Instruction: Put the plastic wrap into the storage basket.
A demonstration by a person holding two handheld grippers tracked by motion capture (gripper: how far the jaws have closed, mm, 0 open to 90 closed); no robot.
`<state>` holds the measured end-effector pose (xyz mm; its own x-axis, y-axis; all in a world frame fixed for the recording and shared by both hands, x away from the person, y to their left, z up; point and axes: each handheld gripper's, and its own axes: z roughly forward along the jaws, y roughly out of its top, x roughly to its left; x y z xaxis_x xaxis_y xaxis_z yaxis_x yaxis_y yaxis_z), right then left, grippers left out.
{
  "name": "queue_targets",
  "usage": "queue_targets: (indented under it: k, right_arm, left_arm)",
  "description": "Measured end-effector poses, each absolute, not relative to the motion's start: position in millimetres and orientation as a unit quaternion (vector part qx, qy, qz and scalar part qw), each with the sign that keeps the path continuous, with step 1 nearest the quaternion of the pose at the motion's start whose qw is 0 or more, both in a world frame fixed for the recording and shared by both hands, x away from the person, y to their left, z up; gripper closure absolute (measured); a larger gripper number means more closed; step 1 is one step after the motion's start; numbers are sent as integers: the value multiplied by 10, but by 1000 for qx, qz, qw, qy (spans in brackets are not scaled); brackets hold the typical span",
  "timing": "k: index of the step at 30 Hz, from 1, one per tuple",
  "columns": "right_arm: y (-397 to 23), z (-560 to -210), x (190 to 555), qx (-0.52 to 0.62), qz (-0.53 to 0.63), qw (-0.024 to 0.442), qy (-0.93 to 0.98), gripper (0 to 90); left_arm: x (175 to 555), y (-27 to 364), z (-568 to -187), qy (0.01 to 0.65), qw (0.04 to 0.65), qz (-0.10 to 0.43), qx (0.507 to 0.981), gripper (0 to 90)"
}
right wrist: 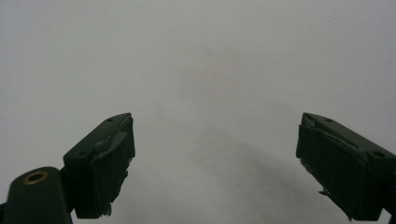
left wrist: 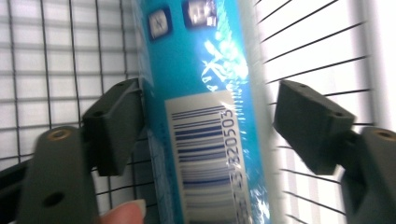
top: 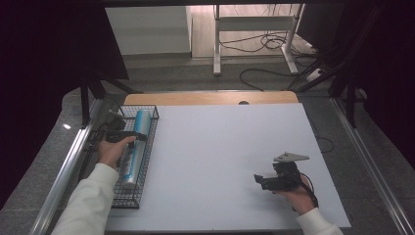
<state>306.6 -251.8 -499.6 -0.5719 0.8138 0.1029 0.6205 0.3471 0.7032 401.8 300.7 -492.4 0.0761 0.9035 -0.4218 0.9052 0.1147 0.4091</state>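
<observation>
A blue tube [top: 132, 166] with a barcode label lies lengthwise in a black wire basket [top: 140, 108] at the table's left edge. My left gripper [top: 140, 136] reaches down into the basket over the tube's middle. In the left gripper view the tube [left wrist: 201, 70] runs up between the jaws of my left gripper [left wrist: 208, 100]: the left pad touches its side, the right pad stands clear with a gap, so the gripper is open. My right gripper [top: 258, 179] rests low over the white table [top: 220, 147] at the front right, open [right wrist: 215, 135] with nothing between its fingers.
The basket's wire floor [left wrist: 65, 70] shows behind the tube. A wooden strip [top: 210, 98] borders the table's far edge, and metal rails [top: 63, 171] run along both sides. Desk legs and cables [top: 264, 44] stand on the floor beyond.
</observation>
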Motion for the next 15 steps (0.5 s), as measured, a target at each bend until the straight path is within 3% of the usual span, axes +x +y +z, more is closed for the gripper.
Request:
queue_targets:
  k: [6, 15]
  right_arm:
    - [-2529, -4983, 3065, 436, 371, 131, 809, 117]
    - [-2553, -4932, 3040, 419, 397, 123, 807, 117]
  left_arm:
    - [3748, 2945, -4633, 657, 346, 45, 669, 160]
    - [2977, 2831, -4256, 561, 432, 51, 704, 164]
